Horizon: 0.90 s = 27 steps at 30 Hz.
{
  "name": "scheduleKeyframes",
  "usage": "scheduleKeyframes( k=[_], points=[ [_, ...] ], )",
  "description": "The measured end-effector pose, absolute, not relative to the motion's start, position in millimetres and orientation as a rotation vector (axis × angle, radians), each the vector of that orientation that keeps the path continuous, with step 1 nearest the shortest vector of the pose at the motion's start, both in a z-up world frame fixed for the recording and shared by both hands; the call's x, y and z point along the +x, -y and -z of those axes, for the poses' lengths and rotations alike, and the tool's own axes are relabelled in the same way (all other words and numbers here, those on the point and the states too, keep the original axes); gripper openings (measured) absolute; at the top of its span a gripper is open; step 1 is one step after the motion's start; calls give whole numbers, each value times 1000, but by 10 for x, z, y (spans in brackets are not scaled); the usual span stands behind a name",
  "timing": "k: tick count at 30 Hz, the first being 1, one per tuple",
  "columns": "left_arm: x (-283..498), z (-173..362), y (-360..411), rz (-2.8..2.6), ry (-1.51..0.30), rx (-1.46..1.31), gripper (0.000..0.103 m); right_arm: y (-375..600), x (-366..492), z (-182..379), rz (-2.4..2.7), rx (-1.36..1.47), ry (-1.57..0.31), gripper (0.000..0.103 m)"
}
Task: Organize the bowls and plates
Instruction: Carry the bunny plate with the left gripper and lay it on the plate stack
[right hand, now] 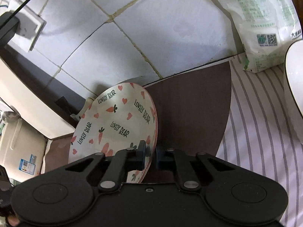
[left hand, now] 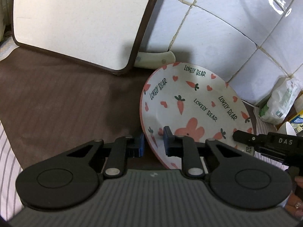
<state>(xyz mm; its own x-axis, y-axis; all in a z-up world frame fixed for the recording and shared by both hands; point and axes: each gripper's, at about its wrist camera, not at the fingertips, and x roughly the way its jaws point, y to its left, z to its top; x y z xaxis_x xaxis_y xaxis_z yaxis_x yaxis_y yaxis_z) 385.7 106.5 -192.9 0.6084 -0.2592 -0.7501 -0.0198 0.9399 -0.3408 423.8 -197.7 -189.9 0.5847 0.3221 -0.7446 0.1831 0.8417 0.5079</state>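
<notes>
Ceramic plate (left hand: 191,102) with carrots, hearts and "LOVELY BEAR" lettering, tilted up on the brown mat (left hand: 66,98) on the bench, close to the tiled wall (left hand: 217,28); left gripper (left hand: 153,141) with jaws clenched on the near left rim, one blue pad inside the plate, one outside; right gripper (right hand: 151,154) likewise clamped on the near right rim (right hand: 153,132); white cutting board (left hand: 75,19) propped to the left, a pale knife handle (left hand: 155,58) just behind the plate; white bag (right hand: 261,22) and white bowl (right hand: 295,87) on striped cloth (right hand: 255,123) to the right.
</notes>
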Motion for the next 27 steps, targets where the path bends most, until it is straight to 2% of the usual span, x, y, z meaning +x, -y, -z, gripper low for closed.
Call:
scheduleKeyframes(
  k=[10, 27],
  points=[
    [3740, 1743, -1117, 168, -922, -322, 18, 1931, 4072, 1708, -142, 539, -908, 15],
    [2699, 741, -1049, 248, -875, -289, 18, 1964, 2832, 766, -162, 571, -760, 16]
  ],
)
